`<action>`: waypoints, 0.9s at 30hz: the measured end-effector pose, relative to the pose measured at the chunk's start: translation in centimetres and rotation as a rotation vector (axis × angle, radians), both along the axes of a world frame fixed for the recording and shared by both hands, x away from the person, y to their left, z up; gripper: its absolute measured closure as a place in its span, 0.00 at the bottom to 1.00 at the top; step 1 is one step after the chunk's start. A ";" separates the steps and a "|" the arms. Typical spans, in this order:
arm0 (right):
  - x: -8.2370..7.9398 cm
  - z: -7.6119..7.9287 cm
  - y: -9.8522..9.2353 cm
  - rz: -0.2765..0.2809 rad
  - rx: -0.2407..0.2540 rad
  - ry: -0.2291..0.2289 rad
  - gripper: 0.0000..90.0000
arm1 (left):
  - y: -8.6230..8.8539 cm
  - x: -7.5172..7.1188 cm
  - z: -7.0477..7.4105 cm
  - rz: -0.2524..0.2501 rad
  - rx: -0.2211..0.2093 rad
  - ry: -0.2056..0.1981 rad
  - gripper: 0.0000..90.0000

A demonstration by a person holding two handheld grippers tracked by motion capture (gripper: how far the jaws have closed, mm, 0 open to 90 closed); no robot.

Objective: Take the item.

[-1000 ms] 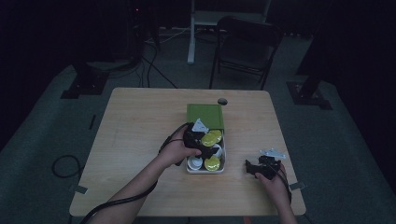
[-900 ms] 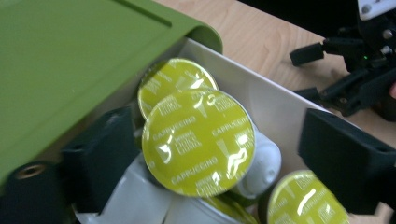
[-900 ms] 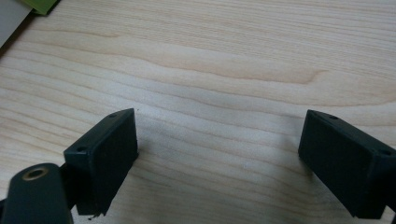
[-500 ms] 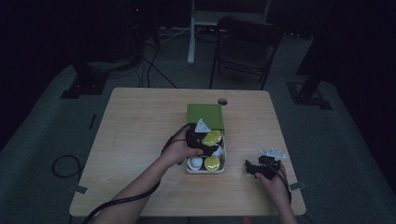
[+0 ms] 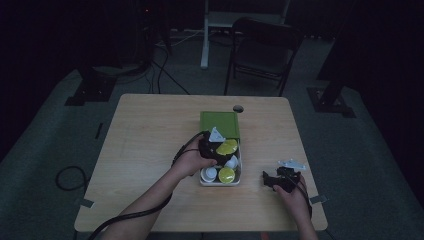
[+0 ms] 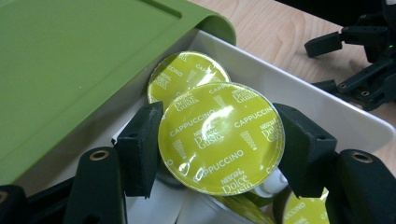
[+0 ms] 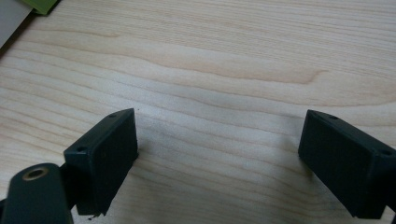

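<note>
The left gripper (image 6: 219, 140) has just closed its jaws on a yellow-lidded Cappuccino capsule (image 6: 222, 137) whose body is hidden, over the white tray (image 6: 327, 112), while the right gripper (image 7: 219, 154) rests wide open on the bench (image 7: 233, 70).

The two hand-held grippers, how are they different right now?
The left hand-held gripper is shut on a yellow-green capsule, over the white tray; the right hand-held gripper is open and empty. The left has just been closing; the right sits low over the bare wooden table. Both have black jaws.
</note>
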State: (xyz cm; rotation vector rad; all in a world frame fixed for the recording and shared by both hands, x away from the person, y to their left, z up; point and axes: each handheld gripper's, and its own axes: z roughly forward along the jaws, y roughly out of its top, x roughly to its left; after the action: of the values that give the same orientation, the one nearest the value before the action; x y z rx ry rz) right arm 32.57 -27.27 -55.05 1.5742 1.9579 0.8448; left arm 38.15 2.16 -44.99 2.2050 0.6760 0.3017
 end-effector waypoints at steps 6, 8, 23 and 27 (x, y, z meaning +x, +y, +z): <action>0.0 0.0 0.0 0.000 0.000 0.000 0.13 | 0.1 -0.4 0.9 0.000 -0.008 -0.026 0.43; 0.0 0.0 0.0 0.000 0.000 0.000 0.13 | 0.3 -0.6 1.1 -0.009 -0.017 -0.020 0.42; 0.0 0.0 0.0 0.000 0.001 0.000 0.13 | 1.6 -2.1 2.5 -0.036 -0.066 -0.021 0.43; 0.0 0.0 0.0 0.000 0.001 0.000 0.13 | 2.0 -2.3 2.7 -0.031 -0.076 -0.024 0.43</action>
State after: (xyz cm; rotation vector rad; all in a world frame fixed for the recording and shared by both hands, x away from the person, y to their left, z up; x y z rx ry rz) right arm 32.58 -27.27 -55.06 1.5747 1.9578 0.8453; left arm 35.84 4.15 -42.26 2.1340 0.6291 0.2813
